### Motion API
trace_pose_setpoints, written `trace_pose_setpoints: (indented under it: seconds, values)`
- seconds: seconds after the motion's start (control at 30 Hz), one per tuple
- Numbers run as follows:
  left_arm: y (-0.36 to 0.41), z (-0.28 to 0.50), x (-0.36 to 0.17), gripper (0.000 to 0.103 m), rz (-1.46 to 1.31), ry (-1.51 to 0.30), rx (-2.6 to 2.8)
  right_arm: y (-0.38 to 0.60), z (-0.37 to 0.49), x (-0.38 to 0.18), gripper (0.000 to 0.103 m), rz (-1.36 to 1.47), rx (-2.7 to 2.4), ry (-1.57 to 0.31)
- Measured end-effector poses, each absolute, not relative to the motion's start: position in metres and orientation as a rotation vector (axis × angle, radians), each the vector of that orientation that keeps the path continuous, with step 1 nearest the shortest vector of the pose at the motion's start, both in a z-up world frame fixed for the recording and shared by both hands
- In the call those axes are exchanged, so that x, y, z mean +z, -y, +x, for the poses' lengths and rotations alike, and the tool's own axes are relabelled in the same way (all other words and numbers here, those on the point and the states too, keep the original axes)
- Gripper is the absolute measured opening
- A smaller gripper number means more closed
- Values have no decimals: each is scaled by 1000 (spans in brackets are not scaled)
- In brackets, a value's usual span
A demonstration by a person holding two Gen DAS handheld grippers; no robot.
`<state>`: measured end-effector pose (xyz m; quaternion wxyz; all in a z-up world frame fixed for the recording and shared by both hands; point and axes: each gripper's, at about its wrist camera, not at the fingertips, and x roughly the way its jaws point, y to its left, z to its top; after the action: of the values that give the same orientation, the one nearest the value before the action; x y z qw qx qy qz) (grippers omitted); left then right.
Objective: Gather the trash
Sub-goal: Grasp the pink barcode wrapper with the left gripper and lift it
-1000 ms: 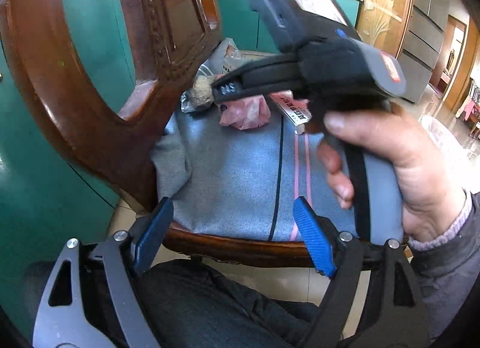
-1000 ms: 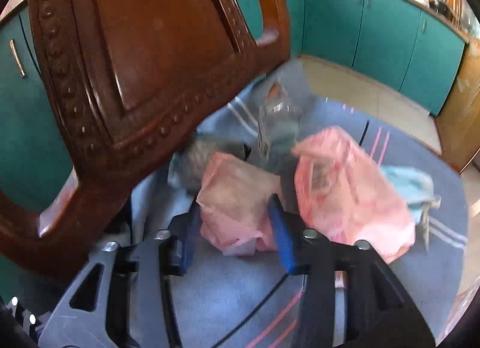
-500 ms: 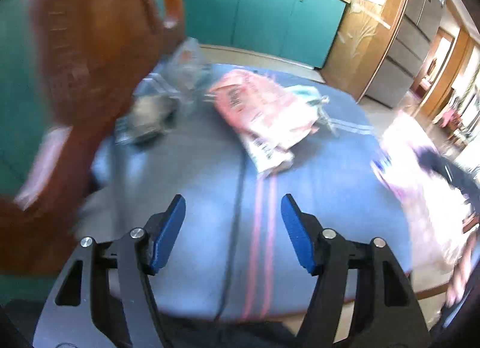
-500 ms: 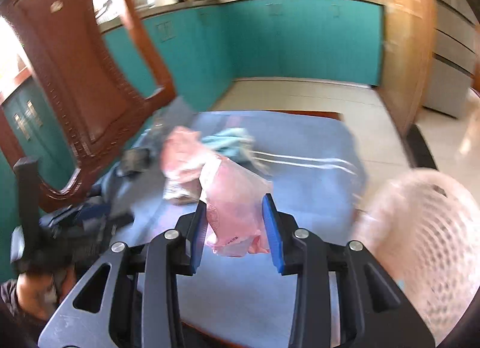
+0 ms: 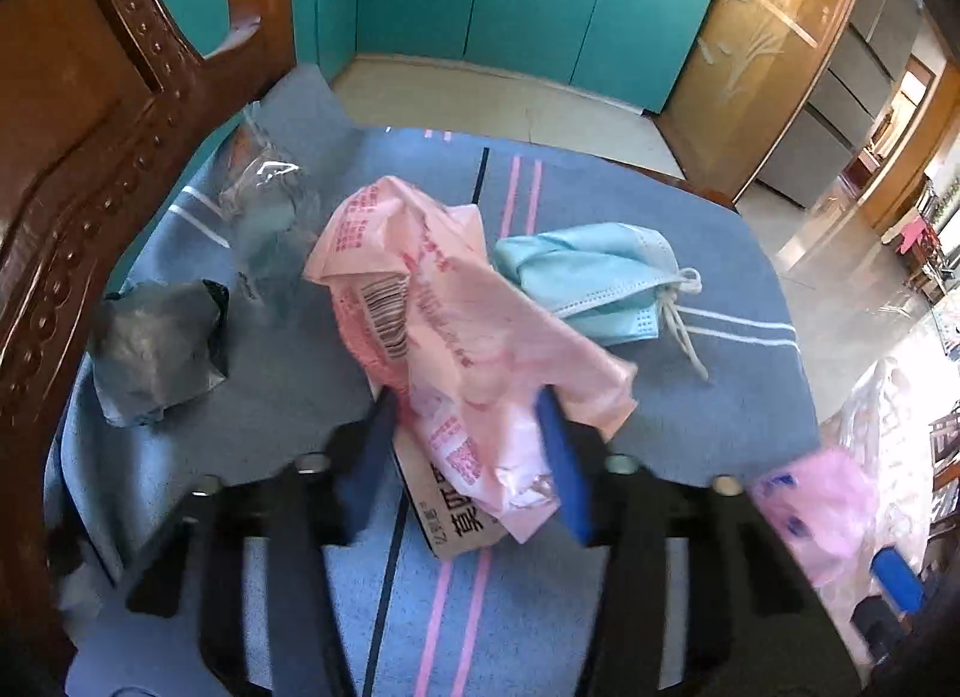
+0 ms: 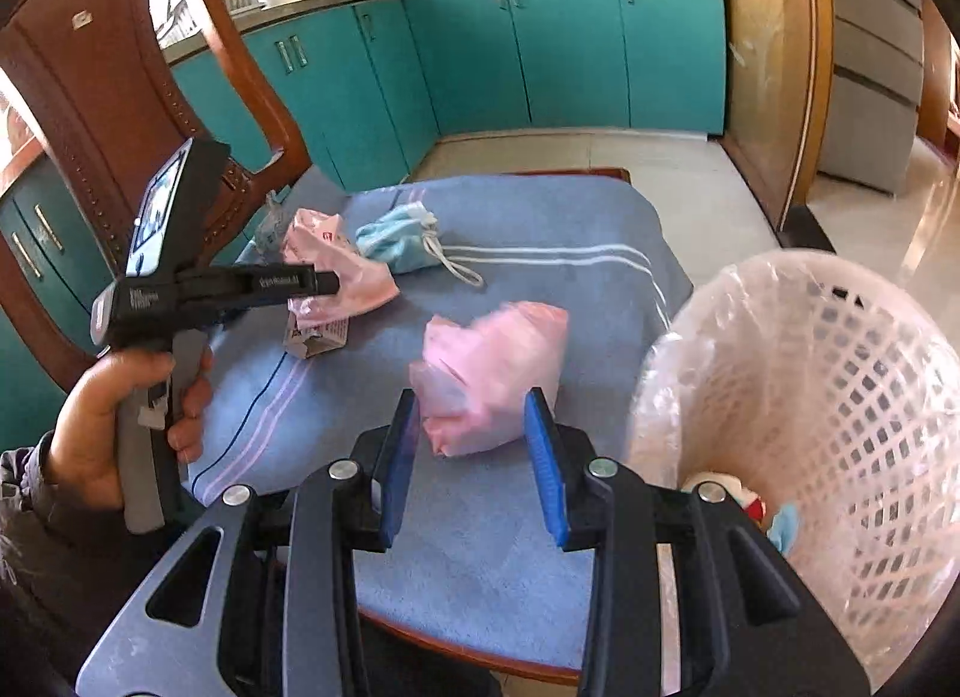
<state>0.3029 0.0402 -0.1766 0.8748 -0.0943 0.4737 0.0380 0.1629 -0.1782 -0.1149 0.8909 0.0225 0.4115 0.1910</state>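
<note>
On the chair's blue striped cloth (image 5: 690, 433) lies a pink printed bag (image 5: 444, 325) over a small cardboard box (image 5: 456, 529). My left gripper (image 5: 468, 445) has its jaws closing on that bag, and both blue pads touch its sides. From the right wrist view the left gripper (image 6: 324, 283) reaches over the same bag (image 6: 336, 277). My right gripper (image 6: 474, 451) is shut on a plain pink bag (image 6: 492, 367), held above the seat's near edge beside the white basket (image 6: 840, 397). That held bag (image 5: 822, 511) also shows at the far right of the left wrist view.
A blue face mask (image 5: 588, 277), a grey crumpled wrapper (image 5: 156, 349) and clear plastic (image 5: 264, 205) lie on the seat. The carved wooden chair back (image 5: 90, 126) rises at the left. The lined basket holds some trash. Teal cabinets (image 6: 540, 48) stand behind.
The left gripper swung across to the seat and narrowed its jaws around the pink printed bag. The right gripper carried its pink bag away from the chair back to the basket's side.
</note>
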Motion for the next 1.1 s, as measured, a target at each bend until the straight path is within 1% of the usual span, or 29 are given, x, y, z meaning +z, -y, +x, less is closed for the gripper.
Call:
trace_pose_setpoints:
  seconds: [0.03, 0.1, 0.13, 0.17, 0.2, 0.3, 0.47, 0.6, 0.63, 0.67, 0.7, 0.77, 0.8, 1.1]
  values:
    - [-38, 298, -175, 34, -185, -981, 76, 177, 164, -114, 39, 40, 390, -844]
    - [-39, 286, -171, 31, -184, -954, 67, 176, 169, -111, 57, 12, 349, -825]
    - [-42, 280, -167, 27, -189, -943, 62, 175, 172, -110, 63, 2, 332, -818]
    - [-43, 270, -163, 27, -197, -928, 56, 174, 177, -109, 71, 0, 326, -817]
    - [-42, 264, -161, 26, -200, -917, 50, 172, 183, -111, 75, 5, 334, -818]
    - [-38, 236, -145, 26, -163, -869, 40, 159, 202, -117, 79, 20, 370, -841]
    - [-24, 200, -127, 26, -38, -821, 71, 131, 222, -138, 79, -19, 366, -912]
    - [-19, 182, -118, 26, -6, -810, 78, 119, 223, -149, 78, -19, 376, -934]
    - [-19, 178, -117, 26, -3, -810, 76, 118, 222, -150, 75, -16, 381, -933]
    - [-19, 171, -114, 26, -2, -812, 74, 116, 221, -150, 66, -11, 396, -934]
    - [-19, 168, -114, 26, -4, -816, 68, 115, 221, -150, 54, -1, 418, -937]
    - [-22, 169, -116, 26, -13, -822, 63, 111, 218, -147, 51, -7, 423, -936]
    - [-22, 169, -117, 26, -17, -825, 63, 109, 216, -145, 46, -22, 427, -929]
    - [-28, 162, -118, 26, -32, -850, 40, 122, 203, -132, 45, 4, 413, -905]
